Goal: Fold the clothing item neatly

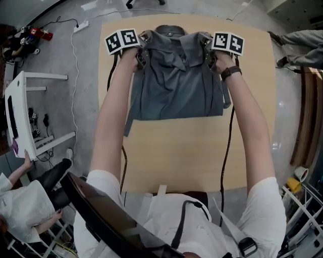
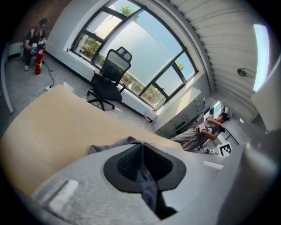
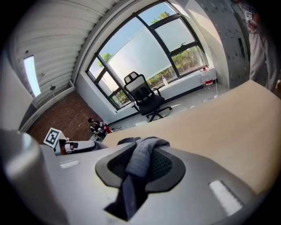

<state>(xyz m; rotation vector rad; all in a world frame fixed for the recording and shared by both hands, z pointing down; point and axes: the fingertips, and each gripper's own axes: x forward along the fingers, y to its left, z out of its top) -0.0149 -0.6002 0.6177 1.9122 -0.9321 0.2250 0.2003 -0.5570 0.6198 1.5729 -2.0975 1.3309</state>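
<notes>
Your shirt [image 1: 176,85] lies on the far half of the table [image 1: 176,161], in the upper middle of the head view, collar toward the far edge. Your left gripper [image 1: 141,51] sits at its upper left corner and your right gripper [image 1: 208,49] at its upper right, each with cloth between its jaws. Beyond the far edge, at the frame's top, stands an office chair [image 1: 145,2]. On the floor at left stands a rack [image 1: 17,113].
</notes>
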